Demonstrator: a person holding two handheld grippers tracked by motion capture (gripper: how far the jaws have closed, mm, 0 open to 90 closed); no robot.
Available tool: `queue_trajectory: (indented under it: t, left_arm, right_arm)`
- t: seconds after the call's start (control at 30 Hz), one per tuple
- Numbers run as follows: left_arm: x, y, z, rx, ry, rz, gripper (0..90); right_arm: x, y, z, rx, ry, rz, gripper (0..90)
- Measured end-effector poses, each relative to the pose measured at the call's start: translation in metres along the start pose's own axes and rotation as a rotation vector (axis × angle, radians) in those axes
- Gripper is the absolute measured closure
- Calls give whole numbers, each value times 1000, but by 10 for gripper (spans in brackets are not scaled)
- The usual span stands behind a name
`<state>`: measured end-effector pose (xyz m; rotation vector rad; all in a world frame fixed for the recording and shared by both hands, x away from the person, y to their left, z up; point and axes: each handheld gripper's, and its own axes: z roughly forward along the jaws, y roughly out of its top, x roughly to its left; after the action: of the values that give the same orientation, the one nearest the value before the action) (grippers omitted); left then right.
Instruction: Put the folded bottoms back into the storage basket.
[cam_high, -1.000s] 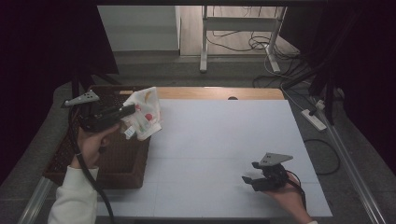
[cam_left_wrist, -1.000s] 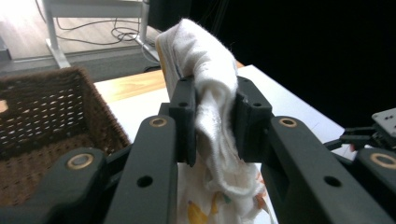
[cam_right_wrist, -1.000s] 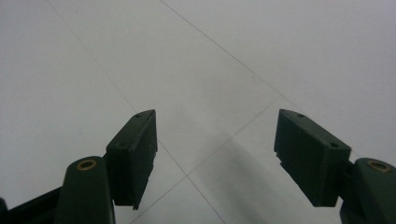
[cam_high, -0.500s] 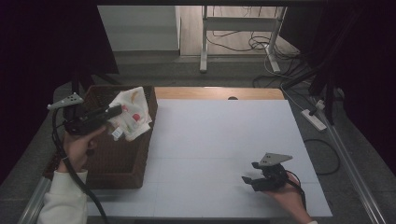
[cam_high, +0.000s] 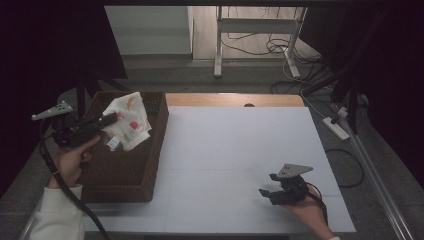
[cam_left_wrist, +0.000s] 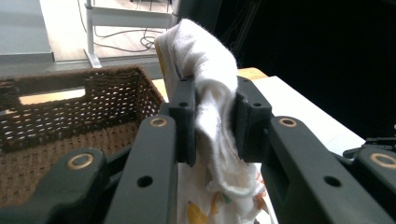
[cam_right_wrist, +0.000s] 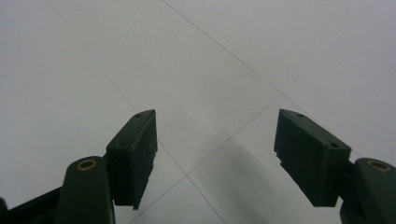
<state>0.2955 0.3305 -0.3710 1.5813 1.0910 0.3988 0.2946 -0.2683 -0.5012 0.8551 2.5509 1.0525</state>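
White counter (cam_high: 240, 150) before us, our left gripper (cam_left_wrist: 212, 121) over the wicker basket (cam_high: 125, 170), fingers pinching a white cloth (cam_high: 127, 125), our right gripper (cam_right_wrist: 215, 154) well right of the basket, fingers spread.

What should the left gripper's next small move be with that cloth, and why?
Probably lower it a little into the basket and then open. The left gripper is clamped on the white printed cloth, which hangs above the basket's open interior. The right gripper rests open over the bare white table, so nothing needs it.

Dim, dark-edged scene; light perhaps from the far floor; near jaws blurred.
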Motion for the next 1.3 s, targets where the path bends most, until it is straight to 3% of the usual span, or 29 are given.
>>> queue_trajectory:
  t: [0.23, 0.4, 0.97, 1.3]
  left_arm:
    - [10, -4, -3, 33, 12, -16, 731]
    - [13, -6, 2, 68, 15, -4, 732]
    - [22, -16, 9, 120, 18, -5, 731]
    - [29, -28, 27, 214, -15, -2, 731]
  right_arm:
    - [1, 0, 0, 2, -6, 1, 305]
    - [1, 0, 0, 6, -7, 0, 304]
    - [2, 0, 0, 11, -7, -1, 304]
    - [2, 0, 1, 12, -5, -3, 304]
